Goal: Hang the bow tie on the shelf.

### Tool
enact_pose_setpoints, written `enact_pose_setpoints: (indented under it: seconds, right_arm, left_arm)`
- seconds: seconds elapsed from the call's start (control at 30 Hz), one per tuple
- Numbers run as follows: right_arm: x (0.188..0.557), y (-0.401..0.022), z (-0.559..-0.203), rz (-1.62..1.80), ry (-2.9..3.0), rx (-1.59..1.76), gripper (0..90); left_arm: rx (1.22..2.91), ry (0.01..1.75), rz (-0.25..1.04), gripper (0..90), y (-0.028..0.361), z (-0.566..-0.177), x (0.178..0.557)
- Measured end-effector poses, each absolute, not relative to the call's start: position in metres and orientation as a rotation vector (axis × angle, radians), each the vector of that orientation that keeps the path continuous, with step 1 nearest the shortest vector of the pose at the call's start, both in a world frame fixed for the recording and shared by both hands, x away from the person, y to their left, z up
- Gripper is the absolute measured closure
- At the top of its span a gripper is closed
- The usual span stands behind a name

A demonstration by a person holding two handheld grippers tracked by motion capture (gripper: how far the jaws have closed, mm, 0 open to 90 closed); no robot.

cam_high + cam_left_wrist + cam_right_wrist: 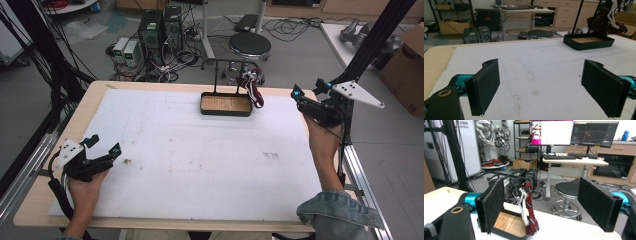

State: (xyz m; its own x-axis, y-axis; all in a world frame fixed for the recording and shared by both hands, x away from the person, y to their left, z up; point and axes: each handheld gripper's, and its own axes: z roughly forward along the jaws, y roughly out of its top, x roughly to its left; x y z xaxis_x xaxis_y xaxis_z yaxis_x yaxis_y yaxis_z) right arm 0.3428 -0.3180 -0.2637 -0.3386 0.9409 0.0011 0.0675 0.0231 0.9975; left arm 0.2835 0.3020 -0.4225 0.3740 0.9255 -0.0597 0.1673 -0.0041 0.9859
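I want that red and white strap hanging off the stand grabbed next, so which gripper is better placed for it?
Probably the right gripper: it is raised, open, beside the strap hanging over the tray. The left gripper, also open, sits low at the table's near corner.

The right gripper (pixel 541 205) stands wide open; between its jaws, ahead, a dark red strap (pixel 530 212) hangs over a tray (pixel 509 223).

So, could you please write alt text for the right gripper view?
The right tongs stand open and empty, framing a dark red and white strap that hangs from a black stand over a wood-lined tray at the table's edge. Behind are a stool and a desk with monitors.
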Motion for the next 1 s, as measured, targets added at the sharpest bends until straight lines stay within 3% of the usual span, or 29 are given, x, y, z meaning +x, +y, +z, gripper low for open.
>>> enact_pose_setpoints:
  seconds: [0.6,1.0]
  right_arm:
    - [0.297,-0.313,-0.315,1.457,1.513,1.047,20.6]
    - [0.274,-0.311,-0.374,1.469,1.542,1.123,20.3]
  left_arm:
    - [1.466,1.046,0.816,15.5,0.301,-0.423,0.283]
    - [1.469,1.046,0.818,15.5,0.301,-0.423,0.283]
